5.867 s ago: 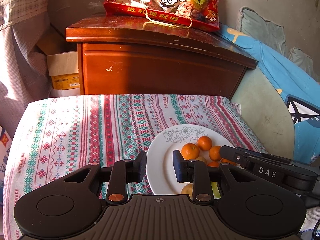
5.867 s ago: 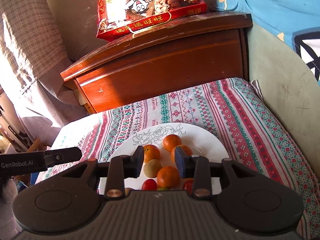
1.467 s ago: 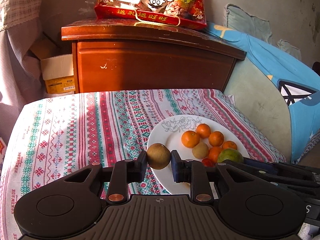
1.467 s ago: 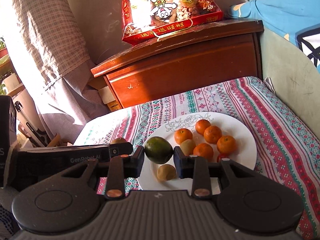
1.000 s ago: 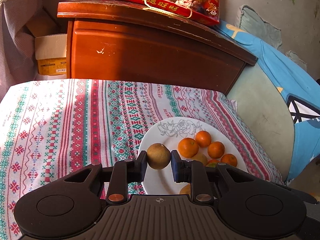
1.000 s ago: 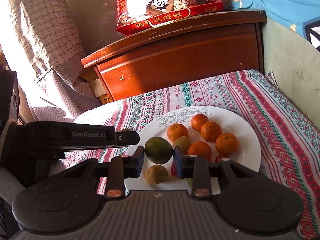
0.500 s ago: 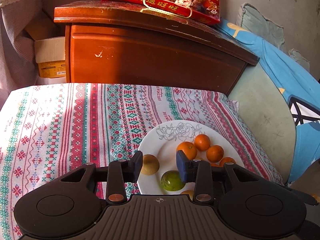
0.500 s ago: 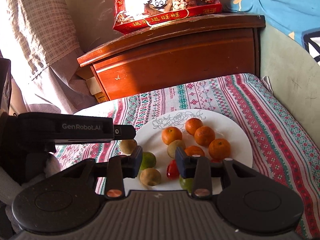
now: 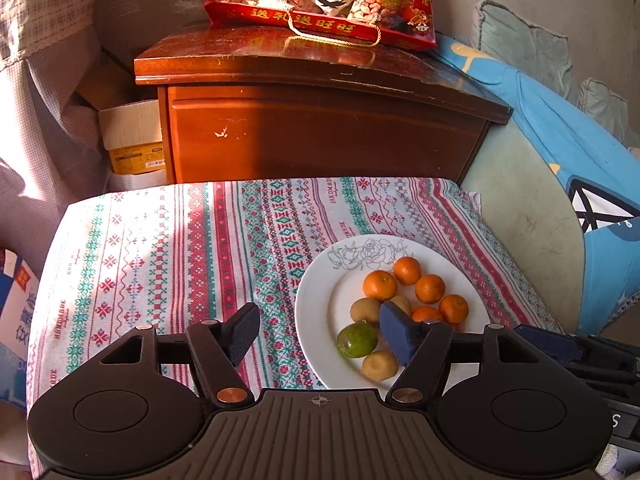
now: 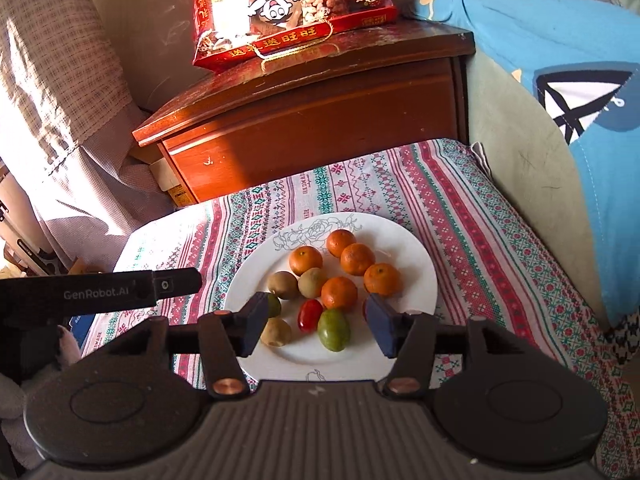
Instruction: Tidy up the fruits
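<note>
Left tongs (image 9: pixel 318 334): spread wide, holding nothing, poised over the near left rim of the plate.
Right tongs (image 10: pixel 314 324): also wide apart and empty, just above the plate's near side.
Plate (image 10: pixel 416 258): white, rose drawing at its far edge, on the patterned cloth (image 9: pixel 168 248) covering the desk.
Fruit: five mandarins (image 10: pixel 306 260) clustered at the far right; brown kiwis (image 10: pixel 282 285) beside them; a green citrus (image 9: pixel 357 340) at the near left; a red tomato (image 10: pixel 310 315) touching a green oval fruit (image 10: pixel 333 329).
Behind: wooden cabinet (image 9: pixel 320 128) with a red snack bag (image 9: pixel 320 0) on top.
</note>
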The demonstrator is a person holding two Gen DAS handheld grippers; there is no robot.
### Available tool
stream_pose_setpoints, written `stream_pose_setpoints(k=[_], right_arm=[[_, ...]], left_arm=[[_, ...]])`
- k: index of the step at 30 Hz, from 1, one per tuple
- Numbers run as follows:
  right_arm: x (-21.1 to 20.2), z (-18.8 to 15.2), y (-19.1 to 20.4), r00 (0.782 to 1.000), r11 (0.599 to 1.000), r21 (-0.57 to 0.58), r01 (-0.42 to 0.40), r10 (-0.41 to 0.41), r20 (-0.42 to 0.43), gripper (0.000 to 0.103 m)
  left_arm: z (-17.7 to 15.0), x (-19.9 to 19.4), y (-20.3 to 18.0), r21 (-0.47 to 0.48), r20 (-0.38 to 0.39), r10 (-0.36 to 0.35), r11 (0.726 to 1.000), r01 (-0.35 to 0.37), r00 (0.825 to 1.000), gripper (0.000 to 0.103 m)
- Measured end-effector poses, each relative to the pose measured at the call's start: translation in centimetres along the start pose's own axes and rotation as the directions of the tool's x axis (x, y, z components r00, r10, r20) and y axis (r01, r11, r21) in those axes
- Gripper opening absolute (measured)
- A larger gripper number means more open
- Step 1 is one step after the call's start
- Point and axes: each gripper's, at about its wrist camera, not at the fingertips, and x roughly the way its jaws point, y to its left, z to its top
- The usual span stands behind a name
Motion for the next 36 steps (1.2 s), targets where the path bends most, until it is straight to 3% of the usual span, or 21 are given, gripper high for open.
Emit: stream_pose_setpoints(k=[11, 20, 36], right_arm=[[0.2, -0.6, -0.2, 0.997, 0.997, 0.028, 0.074, -0.072, -0.040, 0.073], [1.7, -0.4, -0.5, 0.982, 0.985, 0.027, 0.171, -0.168, -0.091, 0.087], [3.9, -0.8, -0.4, 0.958, 0.971, -0.001, 0.241, -0.238, -0.159, 0.091]], left_arm=[[-1.8, -0.6, -0.3, -0.003, -0.079, 0.080, 0.997, -0.080, 0.994, 0.075], [-2.1, 0.3, -0.8, 0.010, -0.120, 0.141, 0.990, -0.141, 0.983, 0.078], [-2.6, 2.2, -1.6, 0.035, -0.204, 0.212, 0.977, -0.209, 0.956, 0.079]])
